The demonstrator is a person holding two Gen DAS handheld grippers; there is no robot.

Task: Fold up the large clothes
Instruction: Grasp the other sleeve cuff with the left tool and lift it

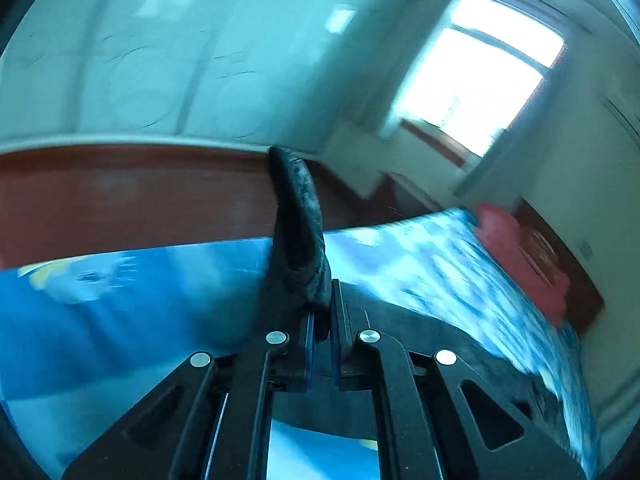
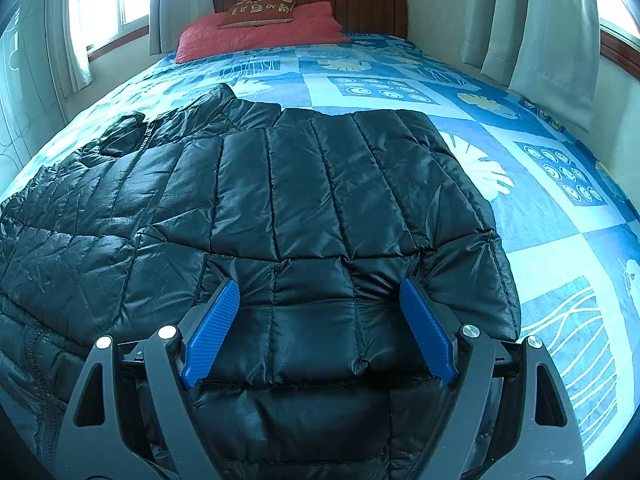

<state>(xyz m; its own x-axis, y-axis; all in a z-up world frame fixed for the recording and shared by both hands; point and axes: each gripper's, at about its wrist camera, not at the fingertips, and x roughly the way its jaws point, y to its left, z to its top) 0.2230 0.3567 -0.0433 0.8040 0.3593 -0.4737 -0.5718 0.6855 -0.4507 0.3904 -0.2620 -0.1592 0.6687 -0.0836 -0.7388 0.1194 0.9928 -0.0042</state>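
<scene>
The left tool (image 1: 320,332) pinches a fold of the black puffer jacket (image 2: 280,200), which lies soft, light and slippery on the bed (image 2: 540,200) beneath the spread right tool (image 2: 320,332); grip quilted seams.

a black quilted puffer jacket (image 2: 280,200) is spread flat on the bed, its shiny fabric stitched into long padded channels. its body is laid across the blue patterned sheet, with the collar turned towards the far left and a sleeve folded over the middle. in the left wrist view a narrow strip of the same black quilted fabric (image 1: 298,224) is seen raised upright above the bed.
</scene>
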